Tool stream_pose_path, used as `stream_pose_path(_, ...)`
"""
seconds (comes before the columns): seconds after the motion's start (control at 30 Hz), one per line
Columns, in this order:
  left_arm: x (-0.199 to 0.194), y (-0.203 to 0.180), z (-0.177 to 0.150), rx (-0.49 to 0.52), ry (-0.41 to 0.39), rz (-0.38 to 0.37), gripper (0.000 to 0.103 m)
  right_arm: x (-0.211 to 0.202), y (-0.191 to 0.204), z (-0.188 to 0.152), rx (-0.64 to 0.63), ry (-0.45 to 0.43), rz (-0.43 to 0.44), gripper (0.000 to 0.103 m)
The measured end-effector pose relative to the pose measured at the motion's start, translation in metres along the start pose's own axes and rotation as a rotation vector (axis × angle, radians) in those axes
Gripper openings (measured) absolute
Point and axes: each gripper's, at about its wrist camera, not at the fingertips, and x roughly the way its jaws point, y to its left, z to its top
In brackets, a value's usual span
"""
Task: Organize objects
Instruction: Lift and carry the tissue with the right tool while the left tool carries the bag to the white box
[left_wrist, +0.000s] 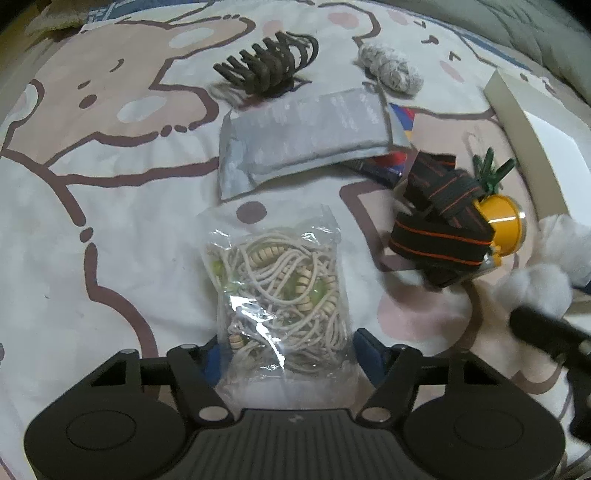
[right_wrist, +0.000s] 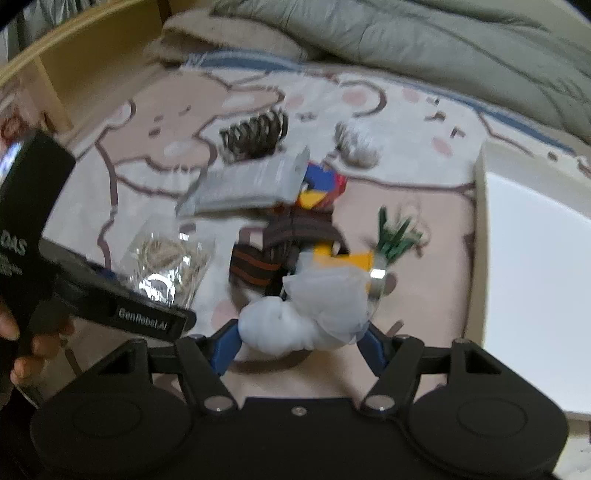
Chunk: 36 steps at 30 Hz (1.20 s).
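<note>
Clutter lies on a soft bed sheet printed with brown-outlined cartoon animals. In the left wrist view, the left gripper has its blue-tipped fingers on either side of a clear crinkly bag stuffed with pale cord and wooden beads; whether they press it or only flank it cannot be told. At 12 o'clock from the bag lies a flat grey foil pouch, partly covering a colourful card at its 4 o'clock corner. Beyond the pouch, at 11 o'clock, sits a dark claw clip with curved teeth; at 1 o'clock, a speckled grey knotted bundle. At 2 o'clock from the bag, a black elastic strap with thin orange stripes wraps a yellow round lamp, and green plastic spikes stick up just behind it. A shallow white tray with a beige rim lies at the far 2 o'clock edge.

In the right wrist view, blurred, the right gripper has its blue fingers clamped on a fluffy white wad that hangs over the strap and lamp. The tray is at 3 o'clock. A puffy olive quilt fills 12 o'clock.
</note>
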Motion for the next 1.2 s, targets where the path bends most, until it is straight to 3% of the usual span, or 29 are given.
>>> stream_pose_path(0.67,-0.103,-0.01,0.024,-0.041,-0.361,-0.066,0.069,-0.072,-0.028,0.032,0.088,-0.315,-0.081,0.069)
stream_pose_path(1.03,-0.145,-0.028,0.017,0.016,-0.554,-0.088,0.069,-0.095,-0.042,0.033,0.125,-0.401,-0.111,0.069)
stream_pose_path(1.2,-0.15,-0.038,0.014,0.049,-0.599,-0.088,0.069,-0.104,-0.049,0.032,0.143,-0.433,-0.116,0.069)
